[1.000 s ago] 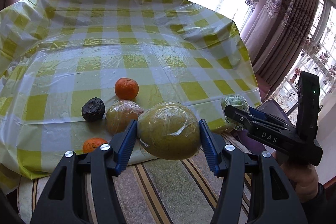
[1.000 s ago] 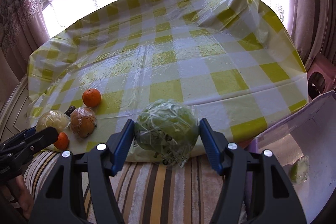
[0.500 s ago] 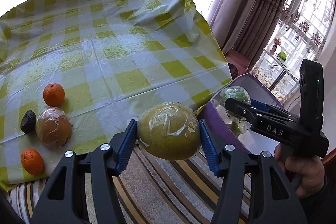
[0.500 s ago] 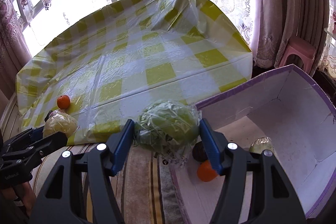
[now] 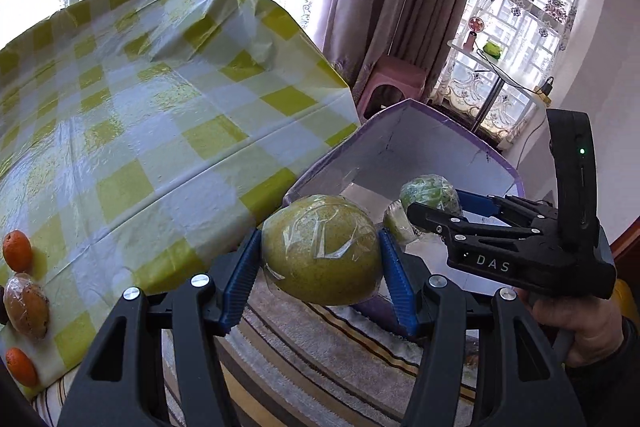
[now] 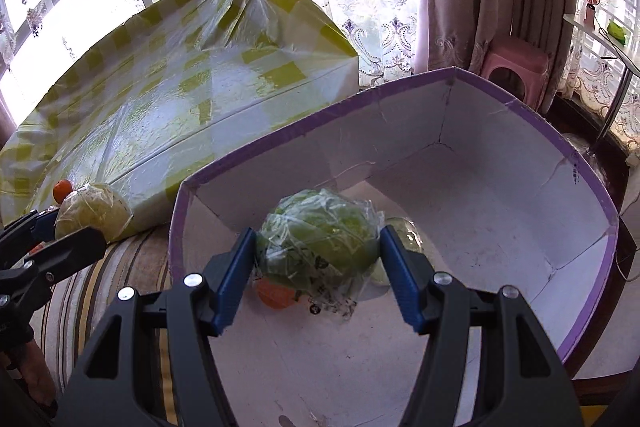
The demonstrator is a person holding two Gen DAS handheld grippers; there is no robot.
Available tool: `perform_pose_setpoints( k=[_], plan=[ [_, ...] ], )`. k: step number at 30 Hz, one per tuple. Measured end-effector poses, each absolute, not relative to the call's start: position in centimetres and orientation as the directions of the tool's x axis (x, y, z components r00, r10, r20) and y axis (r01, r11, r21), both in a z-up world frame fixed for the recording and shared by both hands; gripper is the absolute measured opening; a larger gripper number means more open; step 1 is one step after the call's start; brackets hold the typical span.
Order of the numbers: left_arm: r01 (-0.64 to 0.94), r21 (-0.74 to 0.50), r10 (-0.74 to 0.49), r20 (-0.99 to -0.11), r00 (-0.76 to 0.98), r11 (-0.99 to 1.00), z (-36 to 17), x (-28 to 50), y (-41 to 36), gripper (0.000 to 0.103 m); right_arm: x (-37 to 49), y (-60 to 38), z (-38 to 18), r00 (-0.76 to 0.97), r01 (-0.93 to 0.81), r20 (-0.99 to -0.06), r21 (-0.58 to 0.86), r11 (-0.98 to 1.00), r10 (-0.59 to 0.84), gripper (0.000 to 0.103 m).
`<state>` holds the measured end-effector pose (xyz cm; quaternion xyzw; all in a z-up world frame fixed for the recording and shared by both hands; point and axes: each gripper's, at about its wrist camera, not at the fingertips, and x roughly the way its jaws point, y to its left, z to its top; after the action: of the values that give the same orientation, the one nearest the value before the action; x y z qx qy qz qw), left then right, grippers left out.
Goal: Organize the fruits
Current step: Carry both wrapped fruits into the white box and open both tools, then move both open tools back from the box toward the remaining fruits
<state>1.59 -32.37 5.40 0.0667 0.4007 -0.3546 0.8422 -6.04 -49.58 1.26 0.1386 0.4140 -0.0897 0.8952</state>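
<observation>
While hovering over the box: both grippers carrying wrapped fruit.

Clamping the wrapped green fruit [image 6: 318, 233] between the right gripper [image 6: 318, 259] pads, directly above the purple-rimmed box [image 6: 520, 227] (likely for dropping in beside the orange [image 6: 274, 295] below); squeezing the wrapped yellow-green fruit [image 5: 322, 255] in the left gripper [image 5: 320, 271], just short of the box rim, leaving two oranges [image 5: 17, 251] on the checked tablecloth [image 5: 160, 131] far left.

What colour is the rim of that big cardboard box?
Purple, on the white cardboard box; clearest in the right wrist view.
</observation>
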Motion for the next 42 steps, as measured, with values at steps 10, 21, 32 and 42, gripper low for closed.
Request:
perform_pose_setpoints(
  k=[10,21,32,42],
  plan=[
    [0.773,-0.127,-0.531,-0.794,0.296,0.621,2.7,0.4,-38.7,0.056,-8.2,-52.3,-0.7,0.582,0.349,-0.808,0.146,0.926,-0.092,0.064],
    [0.824,-0.119,-0.480,-0.854,0.200,0.554,0.0,0.0,-41.5,0.056,-8.5,-53.4,-1.7,0.574,0.377,-0.814,0.164,0.911,-0.091,0.064],
    [0.823,-0.131,-0.472,-0.863,0.179,0.552,-0.8,0.4,-41.6,0.057,-8.2,-53.1,-1.5,0.578,0.371,-0.811,0.167,0.914,-0.086,0.064],
    [0.818,-0.142,-0.487,-0.854,0.184,0.558,-0.4,0.3,-41.1,0.057,-8.2,-53.1,-1.4,0.581,0.370,-0.809,0.171,0.913,-0.084,0.064]
  ],
)
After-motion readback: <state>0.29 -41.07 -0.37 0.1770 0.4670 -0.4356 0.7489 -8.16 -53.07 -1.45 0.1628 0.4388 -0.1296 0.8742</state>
